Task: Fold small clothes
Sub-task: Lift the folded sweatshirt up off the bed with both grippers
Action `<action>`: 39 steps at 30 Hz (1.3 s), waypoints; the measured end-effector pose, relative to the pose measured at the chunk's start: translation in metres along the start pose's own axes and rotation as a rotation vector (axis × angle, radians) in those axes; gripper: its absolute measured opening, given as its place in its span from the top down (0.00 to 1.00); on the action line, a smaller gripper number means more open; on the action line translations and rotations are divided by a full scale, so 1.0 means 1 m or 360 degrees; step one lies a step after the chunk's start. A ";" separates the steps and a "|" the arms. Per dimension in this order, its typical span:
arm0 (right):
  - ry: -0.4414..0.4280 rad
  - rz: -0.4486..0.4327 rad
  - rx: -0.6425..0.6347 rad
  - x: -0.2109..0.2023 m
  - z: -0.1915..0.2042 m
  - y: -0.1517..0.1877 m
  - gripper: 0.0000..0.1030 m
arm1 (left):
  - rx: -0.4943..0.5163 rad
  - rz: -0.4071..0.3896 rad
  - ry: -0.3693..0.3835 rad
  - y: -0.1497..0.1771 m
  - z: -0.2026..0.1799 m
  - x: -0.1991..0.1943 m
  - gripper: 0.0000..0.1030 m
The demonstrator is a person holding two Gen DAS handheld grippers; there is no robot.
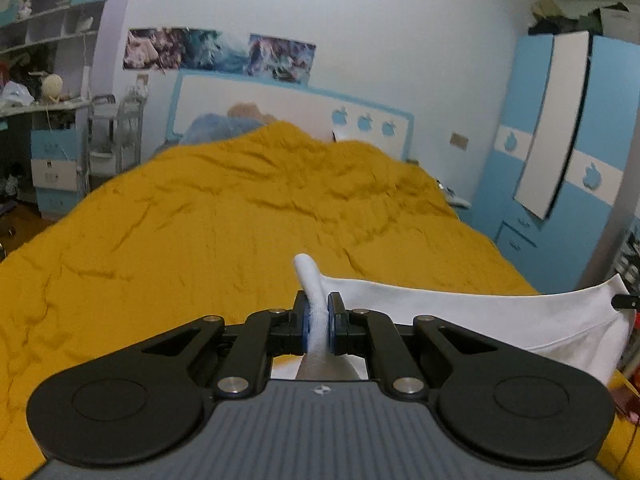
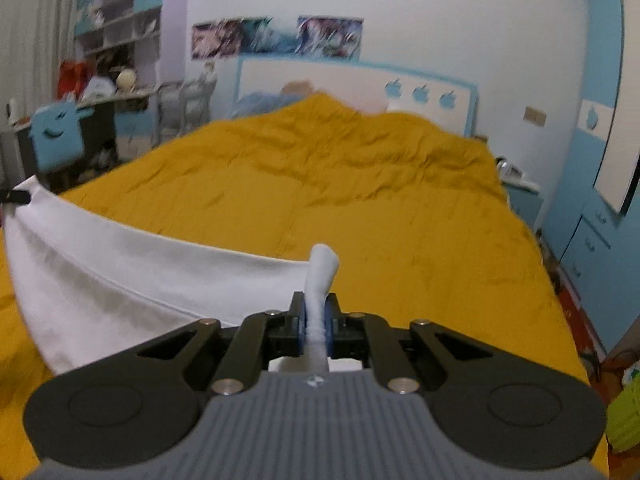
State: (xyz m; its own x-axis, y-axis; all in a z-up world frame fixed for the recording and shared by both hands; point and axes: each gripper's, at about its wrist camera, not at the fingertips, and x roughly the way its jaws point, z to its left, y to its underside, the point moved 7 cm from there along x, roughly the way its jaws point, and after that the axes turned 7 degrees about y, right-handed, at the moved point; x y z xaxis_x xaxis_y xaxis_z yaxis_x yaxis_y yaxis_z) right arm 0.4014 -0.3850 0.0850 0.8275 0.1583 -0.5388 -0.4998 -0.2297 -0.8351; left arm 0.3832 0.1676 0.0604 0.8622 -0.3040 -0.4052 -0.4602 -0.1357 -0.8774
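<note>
A white garment (image 1: 480, 312) hangs stretched between my two grippers above the mustard-yellow bedspread (image 1: 200, 220). My left gripper (image 1: 319, 320) is shut on one bunched corner of it, a tuft sticking up past the blue pads. The cloth runs off to the right, where the other gripper's black tip (image 1: 626, 301) shows at the frame edge. In the right wrist view my right gripper (image 2: 316, 320) is shut on the other corner. The white garment (image 2: 120, 272) sags in a curve to the left, up to the left gripper's tip (image 2: 16, 197).
The bedspread (image 2: 360, 200) covers a wide bed with a blue-and-white headboard (image 1: 296, 112). A blue wardrobe (image 1: 560, 160) stands on the right. Shelves and a cluttered desk (image 1: 48, 92) line the left wall. A blue chair (image 2: 56, 136) stands by the bed's left side.
</note>
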 end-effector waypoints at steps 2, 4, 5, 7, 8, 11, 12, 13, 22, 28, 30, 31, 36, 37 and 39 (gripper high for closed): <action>0.0016 -0.0047 0.0048 0.021 -0.005 -0.011 0.98 | -0.0026 -0.0005 -0.0029 -0.001 0.008 0.020 0.91; 0.0035 -0.0058 0.0084 0.047 -0.006 -0.017 0.98 | -0.0067 0.0002 -0.0040 0.001 0.019 0.038 0.91; 0.0044 -0.0050 0.0094 0.061 -0.006 -0.018 0.98 | -0.0087 0.0013 -0.0048 0.002 0.024 0.047 0.91; 0.0062 -0.0014 0.0098 0.094 -0.003 -0.017 0.98 | -0.0093 0.0043 -0.0074 0.008 0.033 0.066 0.91; 0.0070 0.0003 0.0094 0.108 -0.001 -0.015 0.98 | -0.0081 0.0061 -0.0093 0.012 0.037 0.077 0.91; 0.0090 0.0064 0.0074 0.156 0.003 -0.005 0.98 | -0.0083 0.0151 -0.0132 0.029 0.049 0.109 0.91; 0.0096 0.0091 0.0067 0.172 0.005 -0.001 0.98 | -0.0077 0.0184 -0.0145 0.036 0.054 0.121 0.91; 0.0098 0.0129 0.0058 0.191 0.006 0.006 0.98 | -0.0078 0.0217 -0.0156 0.043 0.059 0.131 0.91; 0.0089 0.0392 0.0097 0.314 0.008 0.062 0.98 | -0.0127 0.0426 -0.0157 0.101 0.097 0.195 0.91; 0.0079 0.0493 0.0174 0.356 0.002 0.092 0.98 | -0.0145 0.0502 -0.0176 0.123 0.108 0.211 0.89; 0.0086 0.0516 0.0208 0.364 0.001 0.099 0.96 | -0.0145 0.0505 -0.0210 0.124 0.112 0.213 0.79; 0.0089 0.0523 0.0229 0.365 0.000 0.102 0.95 | -0.0152 0.0502 -0.0235 0.123 0.113 0.211 0.77; 0.0224 0.0565 0.0325 0.360 -0.014 0.102 0.75 | -0.0141 0.0536 -0.0281 0.115 0.117 0.196 0.75; 0.0225 0.0561 0.0352 0.354 -0.016 0.099 0.76 | -0.0122 0.0532 -0.0301 0.110 0.115 0.191 0.75; 0.0245 0.0543 0.0344 0.338 -0.022 0.092 0.75 | -0.0109 0.0507 -0.0302 0.099 0.110 0.173 0.75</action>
State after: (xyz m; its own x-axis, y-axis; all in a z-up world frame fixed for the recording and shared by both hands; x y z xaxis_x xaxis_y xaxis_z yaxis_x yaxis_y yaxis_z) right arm 0.6406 -0.3739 -0.1714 0.6259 -0.0409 -0.7789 -0.7799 -0.0351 -0.6249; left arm 0.5103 0.2051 -0.1249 0.6947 -0.1618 -0.7009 -0.7190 -0.1272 -0.6833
